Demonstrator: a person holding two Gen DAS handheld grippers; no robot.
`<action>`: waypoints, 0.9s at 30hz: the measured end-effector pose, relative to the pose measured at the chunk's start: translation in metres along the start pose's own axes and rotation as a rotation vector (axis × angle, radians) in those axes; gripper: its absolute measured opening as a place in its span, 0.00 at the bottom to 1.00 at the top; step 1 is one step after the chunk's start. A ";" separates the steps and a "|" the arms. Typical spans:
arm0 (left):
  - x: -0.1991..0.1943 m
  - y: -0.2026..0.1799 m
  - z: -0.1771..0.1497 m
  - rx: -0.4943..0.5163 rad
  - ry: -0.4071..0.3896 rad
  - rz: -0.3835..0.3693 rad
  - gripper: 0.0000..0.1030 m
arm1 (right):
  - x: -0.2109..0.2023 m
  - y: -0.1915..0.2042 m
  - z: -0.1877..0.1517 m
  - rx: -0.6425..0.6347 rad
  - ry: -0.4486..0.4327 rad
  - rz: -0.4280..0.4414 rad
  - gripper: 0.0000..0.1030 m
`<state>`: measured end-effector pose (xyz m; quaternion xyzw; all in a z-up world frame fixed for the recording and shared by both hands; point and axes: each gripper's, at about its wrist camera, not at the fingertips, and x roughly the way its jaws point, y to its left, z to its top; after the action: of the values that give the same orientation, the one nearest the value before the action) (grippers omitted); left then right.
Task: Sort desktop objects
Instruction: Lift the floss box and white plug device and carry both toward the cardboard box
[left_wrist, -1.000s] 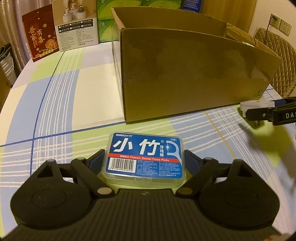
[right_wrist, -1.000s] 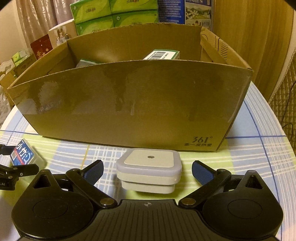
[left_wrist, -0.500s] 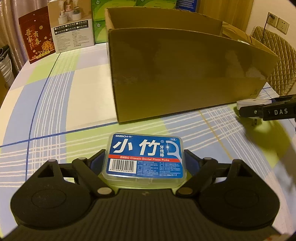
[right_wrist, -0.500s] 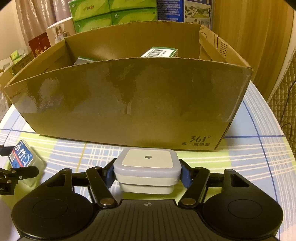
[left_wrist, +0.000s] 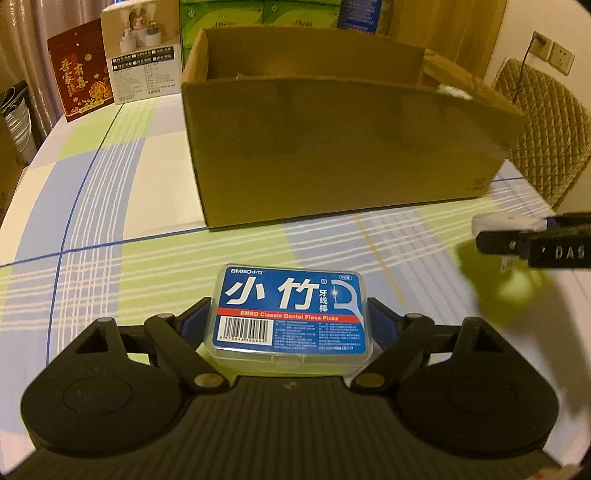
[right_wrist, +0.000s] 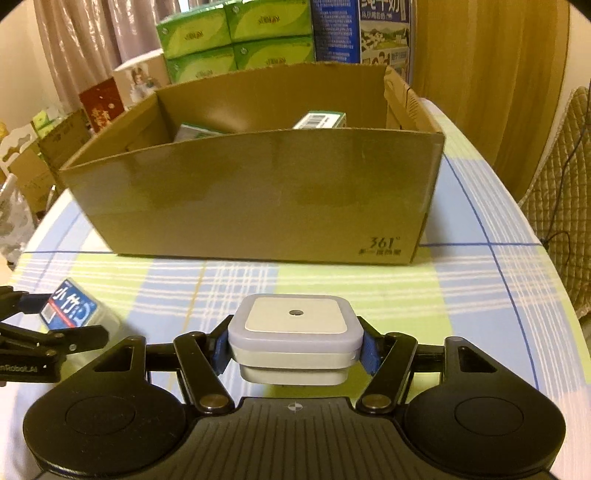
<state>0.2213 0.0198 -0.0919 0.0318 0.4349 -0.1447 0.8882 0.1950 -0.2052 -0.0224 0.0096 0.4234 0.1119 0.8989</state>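
**Two small items held above the checked cloth**

A clear plastic floss-pick box is pinched at its short ends by the left gripper, its long axis lying across the jaws and its blue label facing up; a white, rounded-square plug-in light is clamped flat by the right gripper; both are held above a green, blue and white checked tablecloth; an open cardboard box stands beyond, curtains behind.

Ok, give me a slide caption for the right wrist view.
Right gripper clamps a square white plug-in device above the checked tablecloth, facing the open cardboard box.
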 end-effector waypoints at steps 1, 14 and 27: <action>-0.007 -0.004 -0.001 -0.007 -0.006 -0.001 0.81 | -0.007 0.001 -0.003 0.006 -0.004 0.004 0.60; -0.082 -0.044 -0.026 -0.105 -0.042 0.026 0.81 | -0.086 0.010 -0.023 -0.020 -0.067 0.016 0.60; -0.125 -0.076 -0.027 -0.120 -0.073 0.051 0.81 | -0.134 0.006 -0.014 -0.038 -0.146 0.014 0.60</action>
<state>0.1068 -0.0190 -0.0054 -0.0155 0.4093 -0.0966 0.9071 0.1005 -0.2280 0.0709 0.0038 0.3544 0.1252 0.9267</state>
